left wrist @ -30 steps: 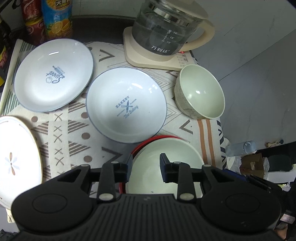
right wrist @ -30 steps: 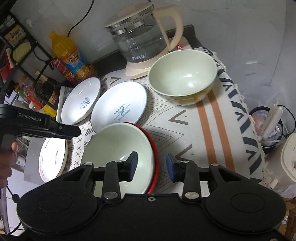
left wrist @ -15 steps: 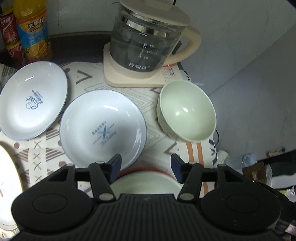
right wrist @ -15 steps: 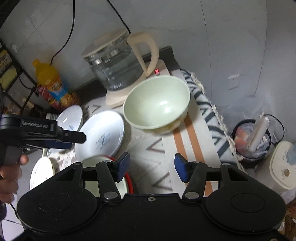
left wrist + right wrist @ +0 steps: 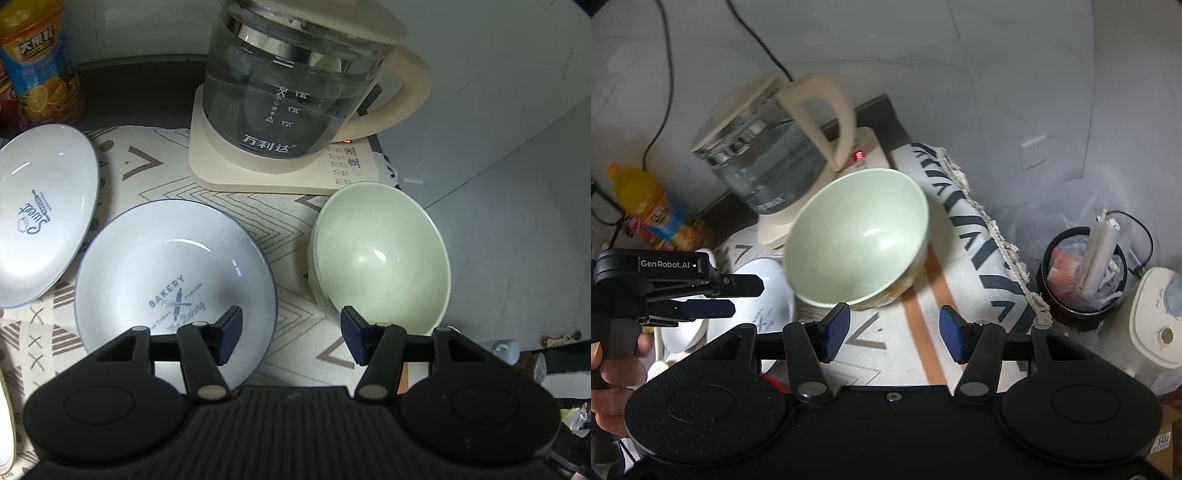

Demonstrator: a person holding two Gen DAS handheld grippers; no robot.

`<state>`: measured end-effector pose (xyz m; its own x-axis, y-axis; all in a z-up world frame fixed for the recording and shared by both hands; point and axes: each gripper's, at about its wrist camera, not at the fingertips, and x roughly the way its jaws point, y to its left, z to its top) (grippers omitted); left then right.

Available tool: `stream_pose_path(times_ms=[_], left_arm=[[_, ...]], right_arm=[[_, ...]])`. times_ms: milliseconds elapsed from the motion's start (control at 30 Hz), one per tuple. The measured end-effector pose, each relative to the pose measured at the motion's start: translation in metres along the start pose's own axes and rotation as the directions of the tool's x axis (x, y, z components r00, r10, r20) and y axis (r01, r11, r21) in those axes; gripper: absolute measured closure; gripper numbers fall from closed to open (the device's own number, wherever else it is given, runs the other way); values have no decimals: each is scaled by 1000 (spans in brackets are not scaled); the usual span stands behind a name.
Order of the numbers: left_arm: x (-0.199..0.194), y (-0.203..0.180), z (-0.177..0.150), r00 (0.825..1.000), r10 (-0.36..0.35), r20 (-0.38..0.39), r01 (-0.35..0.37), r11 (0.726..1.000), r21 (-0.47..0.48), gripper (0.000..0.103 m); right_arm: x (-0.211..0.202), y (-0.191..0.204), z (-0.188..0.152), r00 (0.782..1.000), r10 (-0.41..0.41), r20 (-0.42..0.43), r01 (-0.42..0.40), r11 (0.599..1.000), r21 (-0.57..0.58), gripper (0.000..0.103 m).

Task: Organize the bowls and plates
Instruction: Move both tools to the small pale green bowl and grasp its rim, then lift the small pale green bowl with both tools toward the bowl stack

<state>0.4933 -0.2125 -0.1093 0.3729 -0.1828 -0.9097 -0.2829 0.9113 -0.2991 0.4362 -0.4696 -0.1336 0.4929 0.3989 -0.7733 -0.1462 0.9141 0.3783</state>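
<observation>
while both grippers hang parted and empty, the left gripper (image 5: 291,325) hovers between the bakery plate (image 5: 166,273) and the green bowl (image 5: 384,254), and the right gripper (image 5: 894,328) hovers just before that bowl on the desk's patterned cloth (image 5: 280,221) beside the kettle (image 5: 295,85).

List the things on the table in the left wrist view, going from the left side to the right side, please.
Juice bottle → plate marked "Sweet" → plate marked "Bakery" → glass kettle → green bowl. All stand on the patterned cloth or just behind it.
</observation>
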Motion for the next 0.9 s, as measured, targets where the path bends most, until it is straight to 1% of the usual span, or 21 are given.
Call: stream_pose_path(times_ms=[100, 267, 333, 467, 500, 567, 633, 700, 800, 900], left_arm=[[10, -1, 5, 1000, -3, -7, 3, 1000, -14, 46], [26, -5, 8, 1000, 14, -15, -15, 1000, -22, 46], [32, -6, 9, 999, 26, -18, -27, 999, -39, 46], [45, -6, 10, 999, 28, -23, -29, 997, -77, 47], [48, -6, 11, 999, 34, -29, -37, 996, -76, 50], [53, -6, 12, 998, 44, -39, -47, 995, -84, 51], [57, -7, 12, 998, 36, -42, -40, 995, -91, 53], [63, -7, 13, 998, 34, -51, -38, 994, -97, 61], [67, -9, 16, 997, 72, -38, -76, 993, -94, 65], [71, -9, 20, 995, 98, -31, -101, 988, -113, 66]], right_arm=[[5, -5, 4, 1000, -4, 0, 4, 1000, 8, 49], [18, -10, 14, 1000, 6, 0, -6, 999, 37, 49], [25, -11, 18, 1000, 6, -6, -6, 999, 49, 49], [37, -13, 23, 1000, 13, -17, -11, 997, 77, 49], [39, -14, 24, 1000, 15, -20, -13, 996, 87, 49], [45, -15, 26, 1000, 17, -24, -15, 995, 103, 49], [50, -16, 28, 999, 21, -29, -17, 992, 129, 50], [55, -18, 28, 999, 30, -42, -24, 988, 152, 51], [65, -17, 27, 998, 23, -62, -13, 987, 160, 56], [74, -20, 26, 996, 26, -86, -8, 980, 197, 61]])
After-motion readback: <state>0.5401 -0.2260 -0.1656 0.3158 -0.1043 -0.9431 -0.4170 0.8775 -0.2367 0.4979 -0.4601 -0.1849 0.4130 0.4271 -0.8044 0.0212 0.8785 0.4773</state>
